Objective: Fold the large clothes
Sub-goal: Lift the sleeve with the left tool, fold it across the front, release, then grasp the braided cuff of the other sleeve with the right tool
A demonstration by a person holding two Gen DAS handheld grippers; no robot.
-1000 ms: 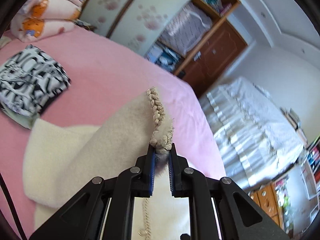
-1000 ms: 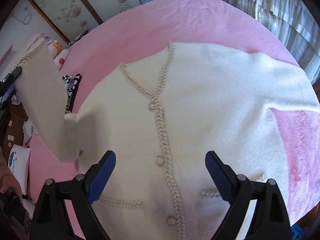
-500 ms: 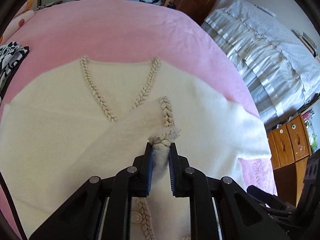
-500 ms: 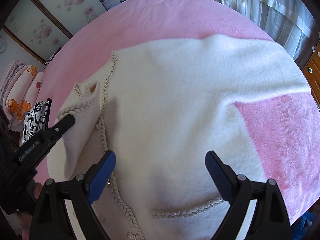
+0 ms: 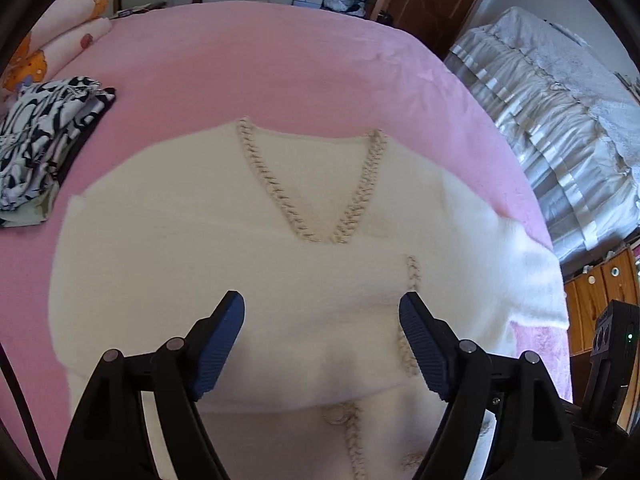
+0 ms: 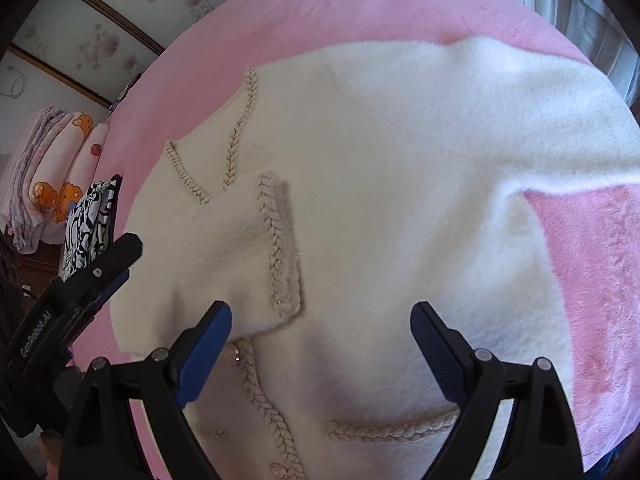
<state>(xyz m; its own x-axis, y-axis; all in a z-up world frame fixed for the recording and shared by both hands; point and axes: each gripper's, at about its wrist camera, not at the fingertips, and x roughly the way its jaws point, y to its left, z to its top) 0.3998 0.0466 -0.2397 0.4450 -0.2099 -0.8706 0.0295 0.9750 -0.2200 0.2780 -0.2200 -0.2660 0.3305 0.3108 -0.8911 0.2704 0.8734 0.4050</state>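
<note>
A cream fleece cardigan (image 5: 192, 240) with braided trim lies face up on the pink bed (image 5: 260, 52). Its left sleeve (image 6: 224, 256) is folded across the chest, and the braided cuff (image 6: 280, 248) lies flat beside the button line. My left gripper (image 5: 322, 320) hovers just above that sleeve, jaws opening with nothing pressed between them. The same left gripper (image 6: 116, 264) appears at the left edge of the right wrist view. My right gripper (image 6: 320, 332) stands open over the cardigan's (image 6: 420, 160) front. The other sleeve (image 6: 540, 120) stretches out to the right.
A folded black-and-white patterned garment (image 5: 40, 140) lies on the bed to the left. Stacked pink quilts (image 6: 56, 172) sit behind it. A second bed with a grey ruffled cover (image 5: 560, 112) and wooden drawers (image 5: 600, 292) stand on the right.
My left gripper carried the sleeve down across the cardigan's chest, then let go of the cuff and opened. The right gripper drifted lower over the cardigan, still open.
</note>
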